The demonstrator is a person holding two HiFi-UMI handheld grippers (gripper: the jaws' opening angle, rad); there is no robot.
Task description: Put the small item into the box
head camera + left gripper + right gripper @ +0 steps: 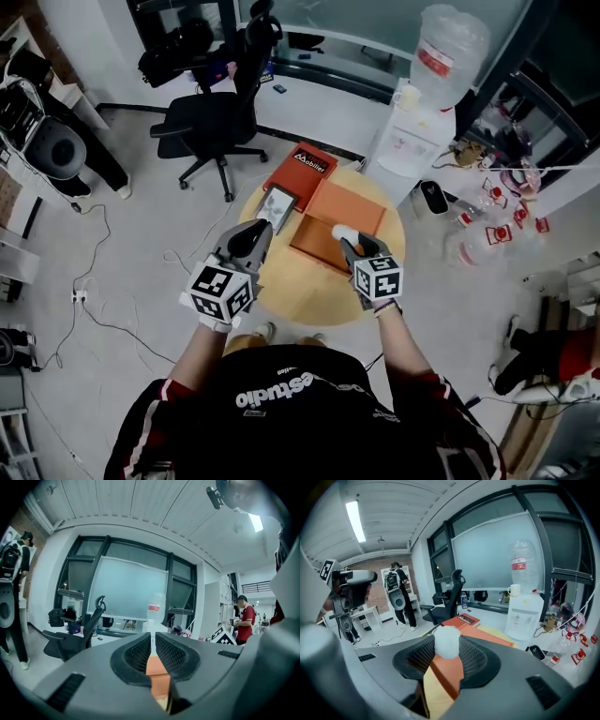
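right gripper [348, 246] pinching white fluffy ball [447, 641] above open orange box [356, 208]. left gripper [254, 240] jaws closed, empty. lower ball inside walls before letting go.

Round table [309, 295] with orange box [337, 225], red box [302, 169]

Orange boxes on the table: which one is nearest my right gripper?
The plain orange box, directly beyond the right gripper holding the white item. The other, redder box carries a black label and lies farther off.

Black shirt [291, 408], seemingly red-trimmed sleeves [142, 420]; grey tongs [260, 231]
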